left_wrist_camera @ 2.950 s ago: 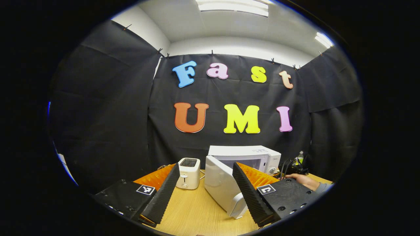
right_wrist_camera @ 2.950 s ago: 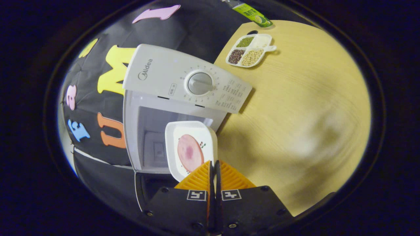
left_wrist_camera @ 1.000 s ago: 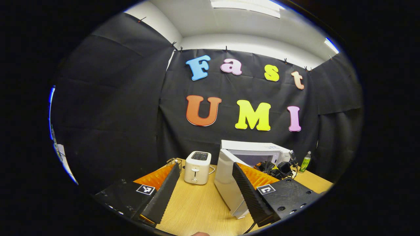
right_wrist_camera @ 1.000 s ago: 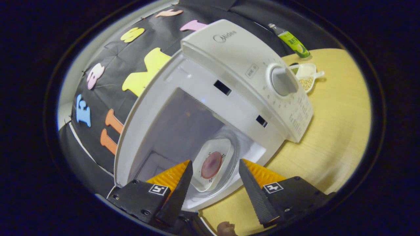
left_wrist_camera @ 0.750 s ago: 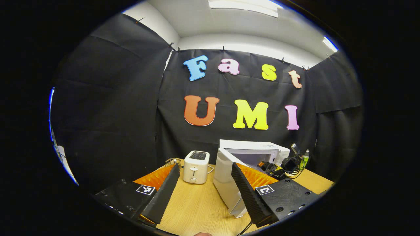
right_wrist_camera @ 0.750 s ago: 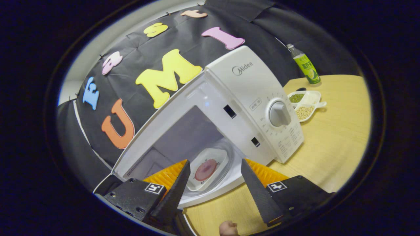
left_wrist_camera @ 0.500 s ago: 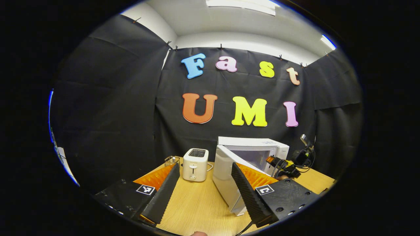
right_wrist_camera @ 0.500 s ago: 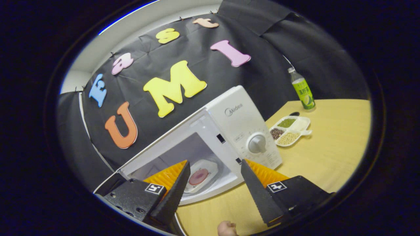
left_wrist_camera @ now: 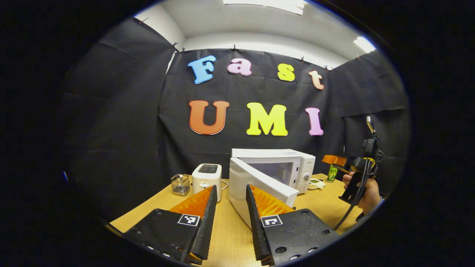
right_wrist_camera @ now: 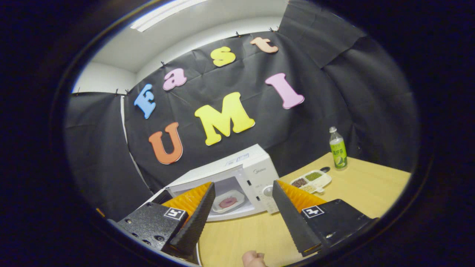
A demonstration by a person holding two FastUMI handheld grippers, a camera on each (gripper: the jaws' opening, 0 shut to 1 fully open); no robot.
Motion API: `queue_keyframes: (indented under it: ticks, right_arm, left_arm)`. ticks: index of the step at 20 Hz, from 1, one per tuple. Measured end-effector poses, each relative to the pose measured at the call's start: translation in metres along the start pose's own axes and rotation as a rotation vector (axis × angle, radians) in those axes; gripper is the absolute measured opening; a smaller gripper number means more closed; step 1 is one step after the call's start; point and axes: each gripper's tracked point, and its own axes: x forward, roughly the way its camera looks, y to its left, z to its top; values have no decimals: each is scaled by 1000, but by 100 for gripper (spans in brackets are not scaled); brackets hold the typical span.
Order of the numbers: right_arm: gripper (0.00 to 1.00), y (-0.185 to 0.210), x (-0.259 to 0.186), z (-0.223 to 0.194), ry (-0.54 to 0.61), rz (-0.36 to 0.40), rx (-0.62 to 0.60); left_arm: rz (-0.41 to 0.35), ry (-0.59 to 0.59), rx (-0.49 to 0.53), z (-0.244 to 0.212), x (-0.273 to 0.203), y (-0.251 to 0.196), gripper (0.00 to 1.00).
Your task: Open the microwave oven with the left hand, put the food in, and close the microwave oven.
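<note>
The white microwave stands at the back of the wooden table with its door swung open toward me. Inside the cavity rests the white plate with a pink slice of food. My left gripper hovers low over the table in front of the door, open with a narrow gap and nothing held. My right gripper is open and empty, back from the microwave. The left gripper view shows the right gripper raised at the right, held by a hand.
A white toaster and a small wire basket stand left of the microwave. Right of it lie a divided tray of beans and a green bottle. A cable hangs from the right gripper.
The right gripper let go of the plate inside the microwave and has drawn back and up. The left gripper's fingers have moved closer together, and it has shifted left before the door.
</note>
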Motion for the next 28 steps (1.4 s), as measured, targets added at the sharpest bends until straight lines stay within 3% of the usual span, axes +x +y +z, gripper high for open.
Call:
queue_keyframes:
  ticks: [3, 6, 7, 12, 18, 19, 21, 22, 23, 24, 26, 27, 28]
  right_arm:
    - [99, -6, -42, 27, -26, 25, -64]
    - [99, -18, -89, 66, -62, 39, -104]
    - [99, -22, -104, 77, -71, 37, -113]
    - [99, -20, -168, 119, -115, 66, -173]
    - [99, -8, -193, 108, -51, 101, -228]
    - [89, -4, -194, 107, -44, 111, -228]
    - [89, -1, -196, 102, -33, 124, -223]
    - [99, 0, -197, 98, -26, 135, -222]
    - [99, 2, -196, 95, -19, 145, -226]
    - [89, 1, -196, 92, -13, 144, -233]
    - [89, -6, -196, 85, 6, 127, -246]
    - [100, -6, -196, 85, 5, 127, -247]
    - [100, -5, -196, 84, 6, 129, -245]
  left_arm:
    - [-34, 11, -9, -14, 8, -4, 4]
    - [-34, 7, 9, -26, 27, 7, 6]
    - [-30, 14, -1, -35, 28, 8, 0]
    - [-191, 41, -30, -64, 55, -15, 0]
    - [-364, 83, 7, -111, 80, -45, 0]
    - [-395, 82, 1, -112, 81, -55, 0]
    - [-449, 71, -35, -116, 90, -72, 0]
    - [-471, 63, -62, -115, 95, -81, 0]
    - [-489, 52, -78, -114, 102, -90, 0]
    - [-498, 47, -85, -113, 111, -97, 0]
    - [-486, 24, -79, -108, 130, -106, 0]
    - [-498, 23, -93, -108, 138, -116, 0]
    - [-504, 26, -107, -108, 146, -125, 0]
